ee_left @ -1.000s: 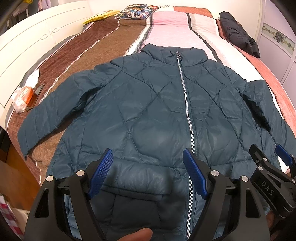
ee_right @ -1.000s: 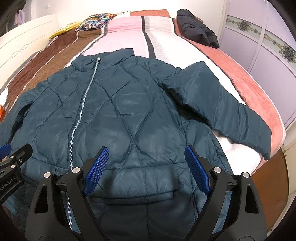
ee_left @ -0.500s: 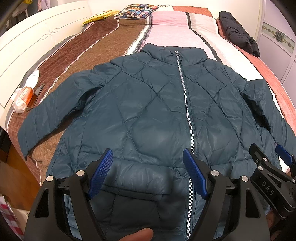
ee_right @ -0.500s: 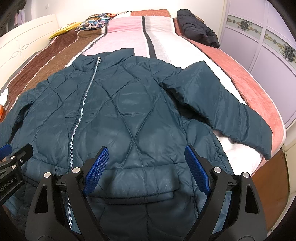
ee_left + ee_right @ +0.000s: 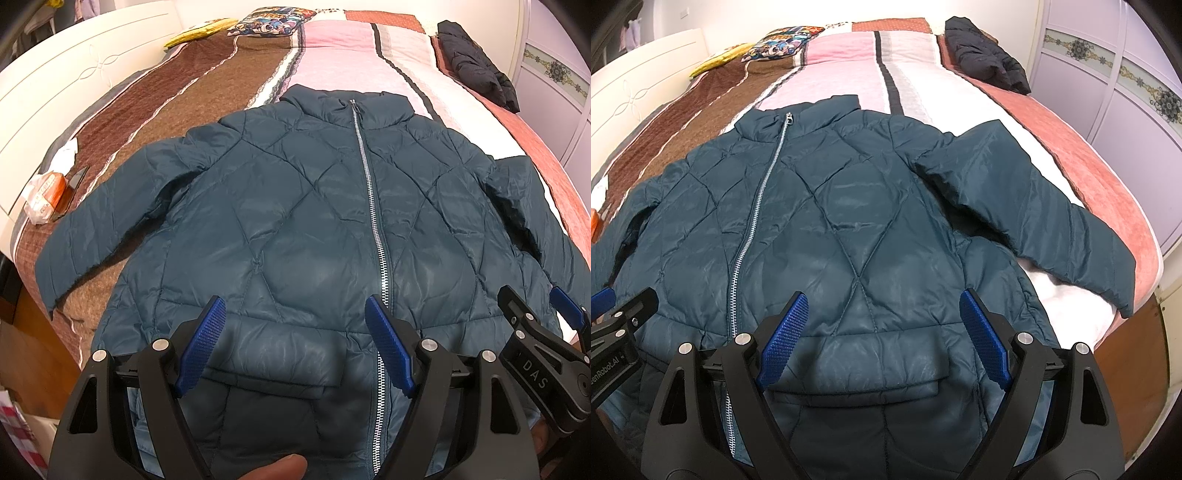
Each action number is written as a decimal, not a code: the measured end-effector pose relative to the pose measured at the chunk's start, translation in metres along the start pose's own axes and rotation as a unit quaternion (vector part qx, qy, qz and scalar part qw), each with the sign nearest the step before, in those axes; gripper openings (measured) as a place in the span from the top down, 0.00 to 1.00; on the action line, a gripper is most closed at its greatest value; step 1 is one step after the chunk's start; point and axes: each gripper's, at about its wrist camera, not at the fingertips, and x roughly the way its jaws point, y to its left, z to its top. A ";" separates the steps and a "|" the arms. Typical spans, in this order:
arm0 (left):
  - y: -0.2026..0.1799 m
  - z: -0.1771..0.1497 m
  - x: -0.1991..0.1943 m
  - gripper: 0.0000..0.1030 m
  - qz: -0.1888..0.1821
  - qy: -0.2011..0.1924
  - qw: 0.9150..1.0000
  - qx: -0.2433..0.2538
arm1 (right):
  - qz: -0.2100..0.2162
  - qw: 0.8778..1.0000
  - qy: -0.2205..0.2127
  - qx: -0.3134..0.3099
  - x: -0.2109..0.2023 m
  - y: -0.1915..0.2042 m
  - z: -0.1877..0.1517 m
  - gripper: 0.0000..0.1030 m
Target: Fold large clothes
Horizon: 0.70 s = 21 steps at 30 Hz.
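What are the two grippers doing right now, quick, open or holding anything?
Left gripper: open, holding nothing, above the teal jacket.
Right gripper: open, holding nothing, above the same jacket.

Each wrist camera sits close above the hem of the jacket [image 5: 295, 229], facing along the bed [image 5: 332, 48] toward the collar. The left view covers the jacket's left half, the right view the right half; both share the zipper [image 5: 753, 221] and each shows the other gripper at its edge.

Jacket [image 5: 295, 221] spread flat on the bed [image 5: 332, 48].
Collar toward the far pillows [image 5: 269, 24]; second garment [image 5: 986, 59] at far right.
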 end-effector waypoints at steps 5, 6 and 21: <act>0.000 0.000 0.000 0.26 0.000 0.001 1.000 0.000 | 0.000 1.000 0.000 0.000 0.000 0.000 0.000 0.19; 0.000 0.000 0.000 0.26 0.000 0.000 1.000 0.000 | 0.000 1.000 0.000 0.000 0.000 0.000 0.000 0.19; 0.000 0.000 0.000 0.26 0.000 0.001 1.000 0.000 | 0.001 1.000 0.001 0.001 0.001 0.000 0.000 0.19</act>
